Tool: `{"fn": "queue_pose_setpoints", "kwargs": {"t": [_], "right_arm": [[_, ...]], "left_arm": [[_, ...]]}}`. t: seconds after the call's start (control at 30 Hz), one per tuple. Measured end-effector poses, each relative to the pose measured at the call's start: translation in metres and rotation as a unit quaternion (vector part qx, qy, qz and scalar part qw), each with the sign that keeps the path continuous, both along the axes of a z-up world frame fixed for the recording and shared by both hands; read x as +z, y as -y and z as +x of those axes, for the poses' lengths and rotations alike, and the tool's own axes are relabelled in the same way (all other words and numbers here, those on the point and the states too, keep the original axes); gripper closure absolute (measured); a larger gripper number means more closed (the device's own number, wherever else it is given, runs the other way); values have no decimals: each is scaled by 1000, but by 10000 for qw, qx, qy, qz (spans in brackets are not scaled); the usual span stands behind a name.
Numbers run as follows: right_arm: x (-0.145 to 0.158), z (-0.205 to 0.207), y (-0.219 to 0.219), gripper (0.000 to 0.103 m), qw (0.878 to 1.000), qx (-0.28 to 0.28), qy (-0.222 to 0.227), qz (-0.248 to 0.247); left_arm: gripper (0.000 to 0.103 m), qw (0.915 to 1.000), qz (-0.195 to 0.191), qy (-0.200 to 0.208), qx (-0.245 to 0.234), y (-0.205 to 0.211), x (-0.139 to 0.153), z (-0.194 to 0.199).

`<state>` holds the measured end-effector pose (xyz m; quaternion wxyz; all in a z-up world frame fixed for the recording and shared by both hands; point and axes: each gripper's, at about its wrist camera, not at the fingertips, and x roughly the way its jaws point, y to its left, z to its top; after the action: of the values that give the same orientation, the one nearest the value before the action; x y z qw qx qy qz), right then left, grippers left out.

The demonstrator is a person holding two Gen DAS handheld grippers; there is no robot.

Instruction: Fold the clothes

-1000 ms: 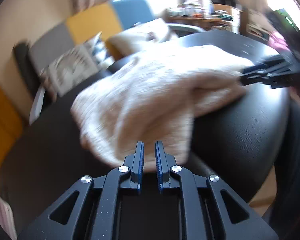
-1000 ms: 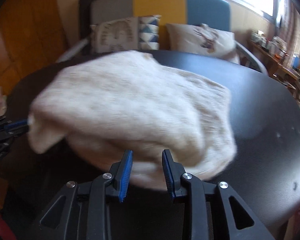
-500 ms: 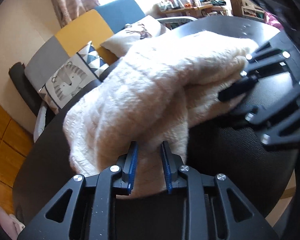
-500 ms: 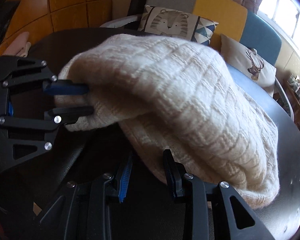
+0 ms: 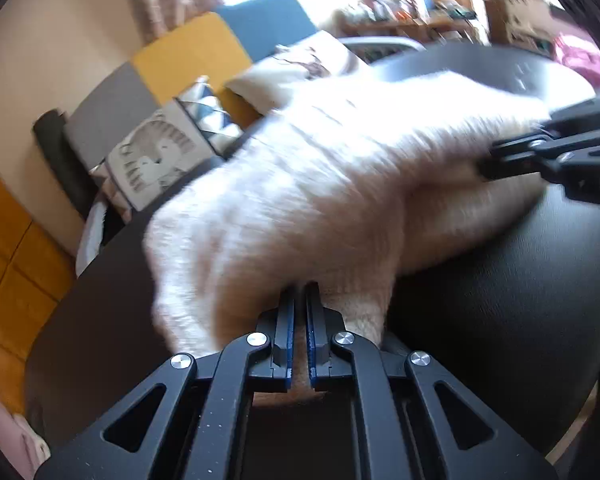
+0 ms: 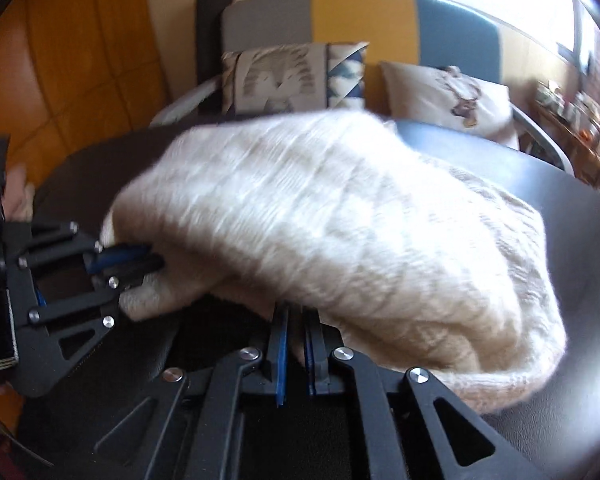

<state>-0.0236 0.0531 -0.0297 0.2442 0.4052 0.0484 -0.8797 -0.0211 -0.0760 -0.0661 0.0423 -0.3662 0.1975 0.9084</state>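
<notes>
both clamps are on now. the left hand-held gripper (image 5: 299,294) has just been closing, and its blue-lined jaws stand together on a pinch of the fluffy cream knitted sweater (image 5: 320,184), the fabric bunched right between them at the near edge. the right hand-held gripper (image 6: 296,316) has just been closing too, and it bites the same sweater along its near hem, knit showing in the narrow slit between its jaws.

the sweater itself lies heaped on the round black tabletop (image 5: 520,300), straight ahead of each hand-held gripper, its far part resting on the dark surface while the near edge is drawn up into the two grips. in the right wrist view the left hand-held gripper comes in from the left side and holds one corner; in the left wrist view the right one reaches in from the right. two grips well apart along one edge: that looks like the set-up for carrying that edge over the rest of the garment, keeping it stretched so the fold lands straight instead of sagging in the middle.

beyond the tabletop, past the sweater, a patchwork sofa in grey, yellow and blue (image 6: 360,16) carries a tiger-print cushion (image 6: 276,76). both views are blurred, so the sweater's exact outline is hard to read.
</notes>
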Motion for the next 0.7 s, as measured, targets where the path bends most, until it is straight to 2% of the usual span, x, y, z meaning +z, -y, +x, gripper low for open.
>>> {"fn": "queue_pose_setpoints", "kwargs": {"t": [0.13, 0.23, 0.27, 0.3, 0.4, 0.53, 0.63, 0.7], "right_arm": [[15, 1, -30, 102, 9974, -556, -111, -450], [25, 7, -10, 99, 9984, 238, -49, -511], [24, 12, 2, 90, 9979, 498, -72, -401], [22, 16, 14, 77, 9969, 735, -88, -247], [2, 29, 54, 75, 9912, 1145, -362, 563], [-33, 31, 87, 75, 9779, 1351, -483, 1519], [-40, 26, 90, 76, 9790, 1185, -661, 1525], [-39, 21, 83, 93, 9863, 890, -530, 1283]], "left_arm": [[99, 9992, 292, -179, 182, 16, 20, -2], [99, 9985, 476, -166, 220, 20, 26, -4], [99, 9983, 511, -173, 223, 21, 27, -4], [99, 9982, 521, -196, 218, 21, 29, -4], [99, 9981, 520, -230, 219, 18, 32, -2], [99, 9988, 413, -190, 206, 17, 29, -1], [96, 9986, 529, 44, 70, 13, 19, 3], [94, 9978, 645, 122, -117, 9, 13, 11]]}}
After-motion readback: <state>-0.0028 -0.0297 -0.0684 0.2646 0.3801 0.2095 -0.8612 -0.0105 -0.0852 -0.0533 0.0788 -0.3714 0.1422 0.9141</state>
